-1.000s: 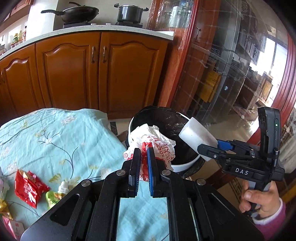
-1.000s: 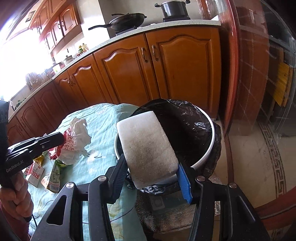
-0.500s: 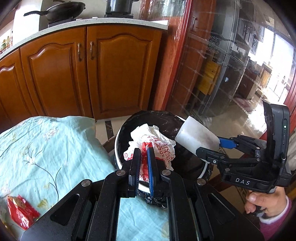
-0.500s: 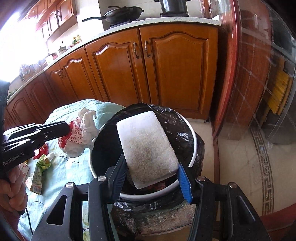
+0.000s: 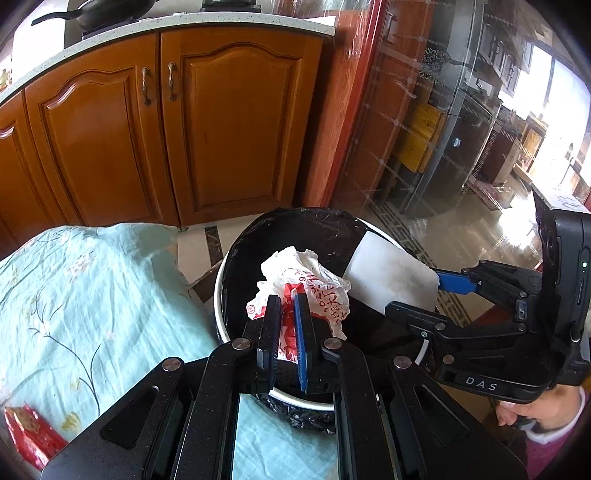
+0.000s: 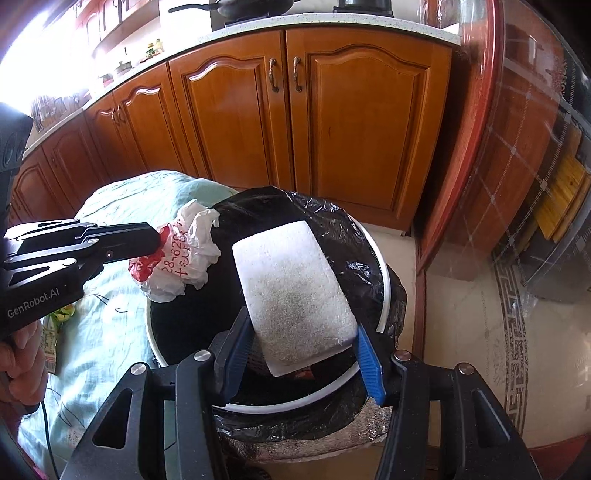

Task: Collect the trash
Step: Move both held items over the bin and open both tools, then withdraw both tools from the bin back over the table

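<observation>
Wooden kitchen cabinets (image 6: 295, 122) with paired door handles fill the background beneath a pale countertop (image 5: 184, 27), on which a dark pan (image 6: 255, 5) stands. To the right, a red-framed glass partition (image 5: 406, 129) reflects the room. A table under a light-blue floral cloth (image 5: 85, 295) occupies the lower left of the left wrist view. Just beside its edge stands a round bin (image 6: 384, 280) with a white rim and a black liner (image 6: 332, 221).

The left gripper (image 5: 287, 310) hangs over the bin's near side, its jaws nearly together and clamped on a crumpled white-and-red plastic bag (image 5: 321, 291), which is held above the bin opening. The right gripper (image 6: 301, 354) hangs over the opposite side, its blue-padded jaws wide apart yet pressed against both sides of a white foam block (image 6: 291, 291), which is tilted upward over the bin mouth. The block and the bag lie near each other without touching.

On the cloth, a red wrapper (image 5: 29, 435) lies at the lower left of the left wrist view, and a green packet (image 6: 64, 315) shows partly behind the left gripper's body in the right wrist view.
</observation>
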Motion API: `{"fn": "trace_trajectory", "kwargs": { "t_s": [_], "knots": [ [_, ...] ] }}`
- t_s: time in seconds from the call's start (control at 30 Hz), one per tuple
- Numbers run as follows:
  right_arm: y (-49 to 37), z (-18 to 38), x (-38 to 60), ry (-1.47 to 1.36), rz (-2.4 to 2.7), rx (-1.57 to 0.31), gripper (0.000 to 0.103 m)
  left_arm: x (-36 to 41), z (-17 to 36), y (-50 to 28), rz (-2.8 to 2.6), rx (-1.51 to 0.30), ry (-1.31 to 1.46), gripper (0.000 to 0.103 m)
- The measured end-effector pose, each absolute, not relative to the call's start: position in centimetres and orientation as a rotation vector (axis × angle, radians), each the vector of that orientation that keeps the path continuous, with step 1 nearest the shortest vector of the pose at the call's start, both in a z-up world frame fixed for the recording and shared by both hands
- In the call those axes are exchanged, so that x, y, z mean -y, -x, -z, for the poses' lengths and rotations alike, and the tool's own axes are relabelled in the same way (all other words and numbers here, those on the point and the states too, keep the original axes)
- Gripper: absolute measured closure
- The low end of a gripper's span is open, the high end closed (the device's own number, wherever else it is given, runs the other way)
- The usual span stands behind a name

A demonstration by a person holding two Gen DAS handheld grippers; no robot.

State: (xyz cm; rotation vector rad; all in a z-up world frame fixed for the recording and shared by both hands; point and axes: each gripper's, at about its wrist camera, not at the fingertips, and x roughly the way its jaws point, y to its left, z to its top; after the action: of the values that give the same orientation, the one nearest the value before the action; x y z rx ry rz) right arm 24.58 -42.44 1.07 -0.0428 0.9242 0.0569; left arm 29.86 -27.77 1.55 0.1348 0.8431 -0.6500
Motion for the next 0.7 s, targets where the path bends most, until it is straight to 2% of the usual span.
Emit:
{"fn": "trace_trajectory", "kwargs": {
  "t_s": [0.27, 0.3, 0.37, 0.43, 0.63, 0.7],
  "knots": [
    [-25.2, -0.6, 42.2, 0.069, -0.050, -0.948, 0.046, 28.4, -0.8, -30.3, 0.656, -0.877, -0.144, 0.091],
    [-25.3, -0.7, 42.2, 0.069, -0.049, -0.950, 0.044, 28.4, -0.8, -30.2, 0.654, -0.879, -0.145, 0.088],
    [-25.4, -0.7, 42.3, 0.056, -0.053, -0.950, 0.040, 28.3, -0.8, -30.1, 0.648, -0.878, -0.139, 0.072],
    [-25.3, -0.8, 42.5, 0.046, -0.054, -0.944, 0.034, 27.9, -0.9, -29.9, 0.641, -0.871, -0.128, 0.065],
    [-24.1, -1.3, 42.9, -0.024, -0.059, -0.901, 0.032, 25.6, -1.3, -29.1, 0.619, -0.856, -0.076, 0.064],
    [-23.3, -1.7, 43.0, -0.063, -0.074, -0.872, 0.032, 24.3, -1.3, -28.3, 0.604, -0.844, -0.045, 0.057]
  ]
}}
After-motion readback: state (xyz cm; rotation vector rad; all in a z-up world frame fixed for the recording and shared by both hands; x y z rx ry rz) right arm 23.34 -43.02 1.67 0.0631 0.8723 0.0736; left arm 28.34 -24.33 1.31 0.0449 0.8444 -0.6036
